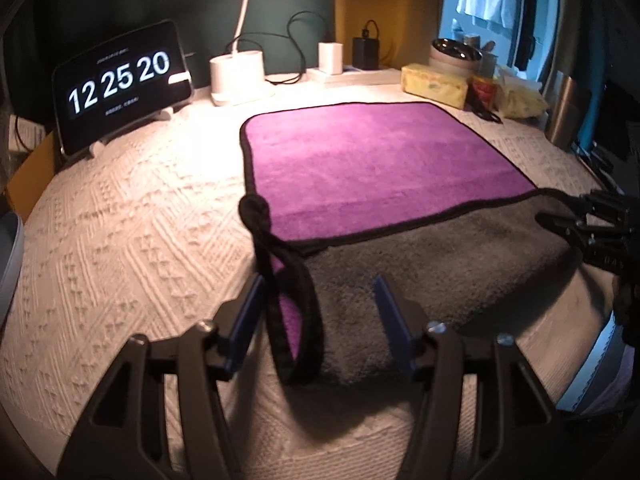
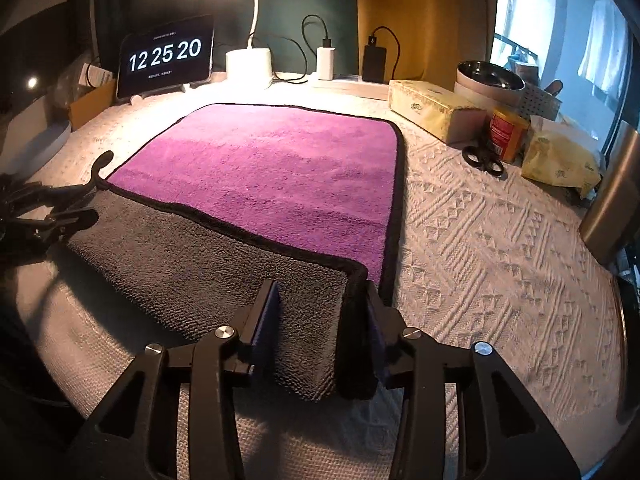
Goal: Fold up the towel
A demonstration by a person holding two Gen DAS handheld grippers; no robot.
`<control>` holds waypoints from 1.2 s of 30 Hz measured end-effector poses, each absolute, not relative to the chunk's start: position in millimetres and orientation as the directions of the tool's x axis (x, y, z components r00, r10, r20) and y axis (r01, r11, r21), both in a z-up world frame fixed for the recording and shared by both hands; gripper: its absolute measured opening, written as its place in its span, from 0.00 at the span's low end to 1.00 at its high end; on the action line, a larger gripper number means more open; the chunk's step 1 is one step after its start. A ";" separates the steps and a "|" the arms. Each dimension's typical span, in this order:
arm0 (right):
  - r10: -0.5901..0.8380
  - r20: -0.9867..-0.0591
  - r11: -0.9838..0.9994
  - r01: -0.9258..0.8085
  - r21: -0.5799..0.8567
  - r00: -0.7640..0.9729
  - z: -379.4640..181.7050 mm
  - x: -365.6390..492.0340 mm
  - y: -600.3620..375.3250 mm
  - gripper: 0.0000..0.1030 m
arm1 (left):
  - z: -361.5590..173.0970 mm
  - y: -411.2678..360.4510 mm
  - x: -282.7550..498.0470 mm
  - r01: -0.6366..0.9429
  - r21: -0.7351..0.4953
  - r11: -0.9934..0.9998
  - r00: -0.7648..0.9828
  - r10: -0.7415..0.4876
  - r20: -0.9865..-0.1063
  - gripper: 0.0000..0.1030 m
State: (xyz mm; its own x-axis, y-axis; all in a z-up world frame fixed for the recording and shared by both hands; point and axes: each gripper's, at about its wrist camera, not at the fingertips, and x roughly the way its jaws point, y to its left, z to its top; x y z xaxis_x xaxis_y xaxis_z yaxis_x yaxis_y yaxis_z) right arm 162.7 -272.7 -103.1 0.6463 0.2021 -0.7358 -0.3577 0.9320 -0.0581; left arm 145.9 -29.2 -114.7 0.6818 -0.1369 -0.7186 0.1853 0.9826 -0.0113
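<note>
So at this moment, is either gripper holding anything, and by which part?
Both jaws stand apart around the towel: the left gripper straddles its near left corner, the right gripper its near right corner. Neither is clamped, so nothing is firmly held.

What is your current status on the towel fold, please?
Left gripper and right gripper open, each straddling a near corner. Towel partly folded, grey flap over purple. Nothing in the way.

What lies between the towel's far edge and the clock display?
Only bare white textured tablecloth between towel and clock display; the left wrist view shows it.
</note>
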 end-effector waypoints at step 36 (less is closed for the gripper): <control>0.246 -0.416 0.920 -0.346 -0.183 0.875 -23.2 155.7 -259.0 0.07 | -48.2 -26.2 155.4 0.166 0.089 0.982 0.875 -0.105 -0.473 0.04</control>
State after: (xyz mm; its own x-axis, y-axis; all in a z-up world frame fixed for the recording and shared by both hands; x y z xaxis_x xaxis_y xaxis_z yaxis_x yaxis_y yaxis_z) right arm 155.7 -259.0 -23.2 0.8753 0.2461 -0.4162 -0.3458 0.9203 -0.1831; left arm 155.4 -26.2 -48.2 0.8748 -0.1049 -0.4730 0.1658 0.9822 0.0887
